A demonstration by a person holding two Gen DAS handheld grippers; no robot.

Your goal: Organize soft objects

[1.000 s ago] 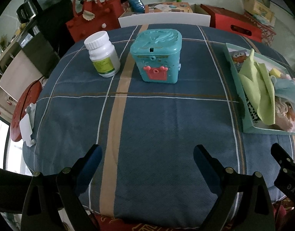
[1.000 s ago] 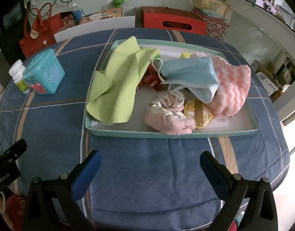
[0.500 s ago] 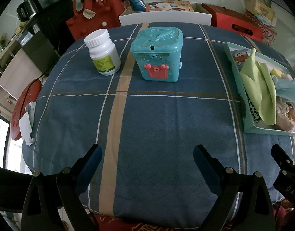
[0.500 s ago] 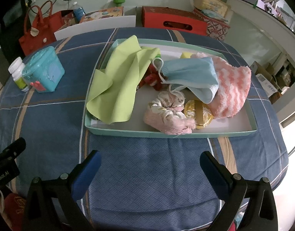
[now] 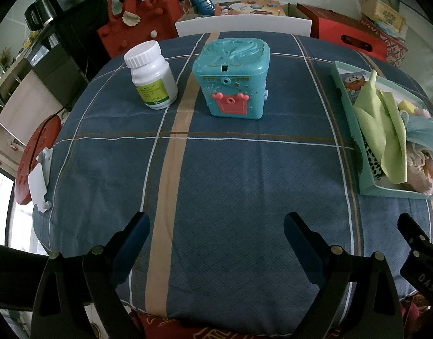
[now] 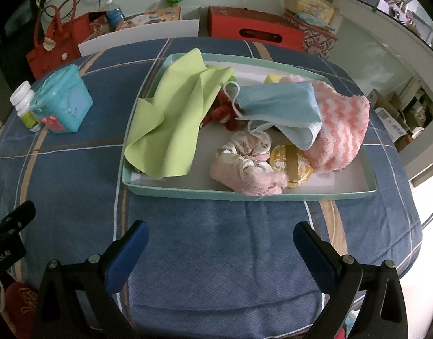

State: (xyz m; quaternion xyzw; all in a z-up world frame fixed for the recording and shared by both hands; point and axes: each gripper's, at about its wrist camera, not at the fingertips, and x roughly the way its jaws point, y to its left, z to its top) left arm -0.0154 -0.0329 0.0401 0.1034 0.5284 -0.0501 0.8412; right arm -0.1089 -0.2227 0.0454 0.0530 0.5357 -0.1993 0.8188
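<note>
A: Left wrist view first. What's in front of the left gripper [image 5: 216, 226]?

B: It's spread wide with nothing between its fingers, low over the blue plaid tablecloth [image 5: 230, 169]. Straight ahead stands a teal box [image 5: 233, 79], with a white pill bottle [image 5: 151, 77] just to its left. The tray [image 5: 346, 90] of soft things sits well off to the right, a green cloth [image 5: 386, 130] draped over its near side.

A: Anything different from a second ago?

B: The box and bottle have slid a touch lower in the frame, and the tray has drifted toward the right edge. The fingers are just as wide.

A: Now the right wrist view.

B: The right gripper [image 6: 220, 238] is wide apart too, empty, hanging over bare cloth. The tray [image 6: 188, 193] lies dead ahead, near but not touching. Inside: the green cloth [image 6: 174, 115] on the left, a blue face mask [image 6: 278, 107] over a pink-and-white knit piece [image 6: 343, 130], pink baby shoes [image 6: 244, 166] at the front beside a gold wrapped ball [image 6: 291, 163].

A: And the change there?

B: The tray sits slightly higher in frame; nothing inside has moved.
</note>
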